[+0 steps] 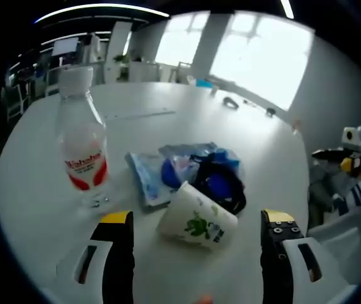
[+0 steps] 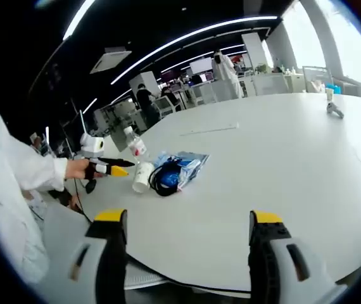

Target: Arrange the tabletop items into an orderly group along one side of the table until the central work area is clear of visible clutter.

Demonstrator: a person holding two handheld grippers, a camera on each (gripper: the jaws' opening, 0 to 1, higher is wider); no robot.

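On my left gripper view the bottle (image 1: 81, 142) stands upright on the bench (image 1: 187, 114). To its right a cup (image 1: 197, 218) lies tipped, touching, I think, the packet (image 1: 161, 174) and cable (image 1: 221, 183) behind it.

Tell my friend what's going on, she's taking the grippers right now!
Left gripper: open, holding nothing, just short of the paper cup lying on its side.
Right gripper: open, holding nothing, held back at the table edge.
The water bottle stands upright beside the cup. Behind the cup lie a blue plastic bag and a black cable, bunched together.
Done: nothing lined up yet.
Left: move all four into a neat row along one side.
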